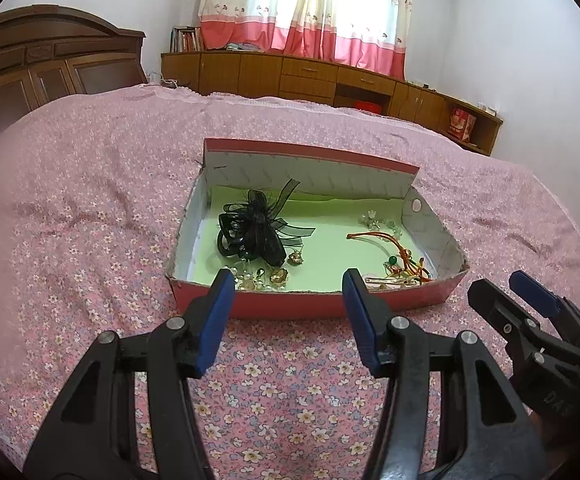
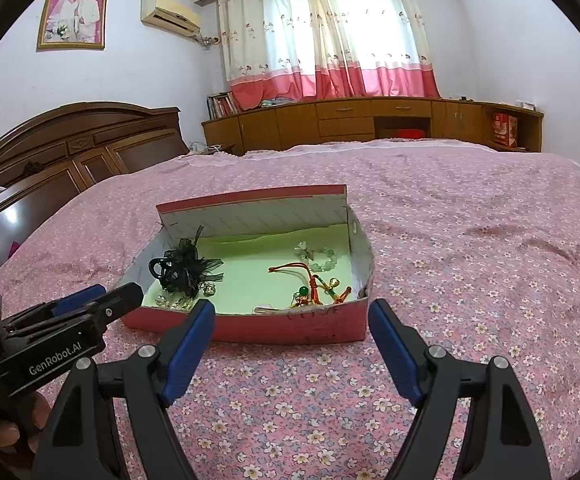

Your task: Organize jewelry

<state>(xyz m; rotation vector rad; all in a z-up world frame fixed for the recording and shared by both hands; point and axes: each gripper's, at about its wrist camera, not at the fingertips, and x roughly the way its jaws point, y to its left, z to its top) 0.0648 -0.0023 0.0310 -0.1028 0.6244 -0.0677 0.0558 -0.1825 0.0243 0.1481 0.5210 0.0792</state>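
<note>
Near wall of the red box [image 1: 313, 304] hides the lower edge of the jewelry along the front; small gold and clear pieces [image 1: 262, 276] there are too tangled and small to identify. Left hand-held gripper [image 1: 288, 280] fingertips overlap the front wall in its own view, so contact with the box can't be told. Right hand-held gripper [image 1: 513, 284] is cut off at the frame edge in the left wrist view; its own view shows it whole [image 2: 291, 312].

Box sits on the floral pink bed cover [image 1: 90, 240], straight ahead of both hand-held grippers, flap folded up at the far side, pale green lining inside. Contents: black ribbon hair clip [image 1: 254, 224] at the left part, just beyond the left hand-held gripper's left finger; clear bead bracelet [image 2: 317, 258] toward the far right corner; red and orange knotted cord with a green bead [image 2: 309, 284] at the near right, ahead of the right hand-held gripper.

Both hand-held grippers are spread wide, nothing between the fingers, low over the bed, side by side.
</note>
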